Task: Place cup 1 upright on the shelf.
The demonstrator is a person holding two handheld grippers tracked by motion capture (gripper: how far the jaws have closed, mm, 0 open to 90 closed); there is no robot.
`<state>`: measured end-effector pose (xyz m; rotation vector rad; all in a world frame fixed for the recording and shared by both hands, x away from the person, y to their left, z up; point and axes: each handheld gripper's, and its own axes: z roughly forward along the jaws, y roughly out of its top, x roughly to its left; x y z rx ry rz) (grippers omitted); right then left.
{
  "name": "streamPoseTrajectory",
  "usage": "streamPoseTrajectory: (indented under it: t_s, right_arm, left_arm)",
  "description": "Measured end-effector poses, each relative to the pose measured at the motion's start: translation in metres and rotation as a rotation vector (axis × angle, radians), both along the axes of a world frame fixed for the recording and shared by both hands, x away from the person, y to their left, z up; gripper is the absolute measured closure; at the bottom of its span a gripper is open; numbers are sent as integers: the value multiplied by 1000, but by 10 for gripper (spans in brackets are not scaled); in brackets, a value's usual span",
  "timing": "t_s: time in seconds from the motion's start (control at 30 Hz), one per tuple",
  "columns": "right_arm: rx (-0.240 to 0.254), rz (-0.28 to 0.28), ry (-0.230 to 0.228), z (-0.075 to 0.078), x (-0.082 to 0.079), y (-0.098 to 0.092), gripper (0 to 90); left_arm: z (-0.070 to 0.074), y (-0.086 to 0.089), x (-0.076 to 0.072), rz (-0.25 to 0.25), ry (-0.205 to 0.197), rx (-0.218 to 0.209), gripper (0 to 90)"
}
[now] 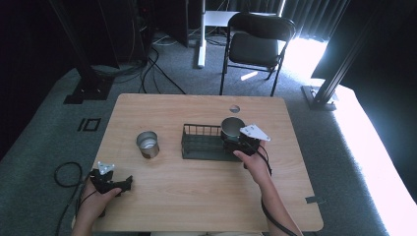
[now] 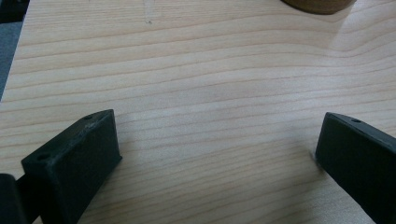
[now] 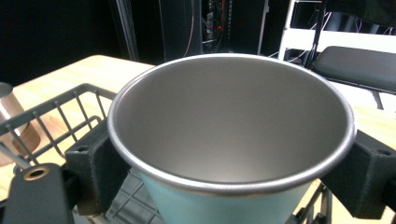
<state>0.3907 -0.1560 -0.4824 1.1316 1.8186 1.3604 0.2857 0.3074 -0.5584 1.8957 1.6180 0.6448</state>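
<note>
A black wire basket (image 1: 204,143) stands at the middle of the wooden table (image 1: 196,196). My right gripper (image 1: 236,139) is shut on a metal cup (image 1: 230,126), upright at the basket's right end, its rim above the basket wall. In the right gripper view the cup (image 3: 233,116) is pale blue outside, sits between both jaws of my right gripper (image 3: 229,156), and the basket's bars (image 3: 70,107) run at the left. Whether the cup rests on the basket floor I cannot tell. A second metal cup (image 1: 147,144) stands left of the basket. My left gripper (image 1: 123,185) (image 2: 217,126) is open and low over bare wood near the front left corner.
A black folding chair (image 1: 255,42) stands behind the table. Cables (image 1: 66,174) lie on the carpet at the left. A round hole (image 1: 234,108) sits in the tabletop behind the basket. Black stand posts (image 1: 334,73) rise at the right and left.
</note>
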Motion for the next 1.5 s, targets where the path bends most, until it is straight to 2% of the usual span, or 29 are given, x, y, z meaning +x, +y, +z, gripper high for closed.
streamPoseTrajectory:
  t_s: [0.4,0.57,1.0,1.17,1.5]
  right_arm:
    - [-19,20,-11,-1,-13,-10,109]
    - [-16,42,1,-2,-19,-13,109]
    - [-6,43,-7,-6,-34,-30,109]
    - [-21,43,-13,-7,-43,-39,109]
    - [-44,32,24,-23,-55,-55,109]
  left_arm:
    - [0,0,0,0,0,0,3]
    - [0,0,0,0,0,-1,4]
    - [0,0,0,0,0,0,4]
    - [0,0,0,0,0,0,4]
    - [0,0,0,0,0,0,4]
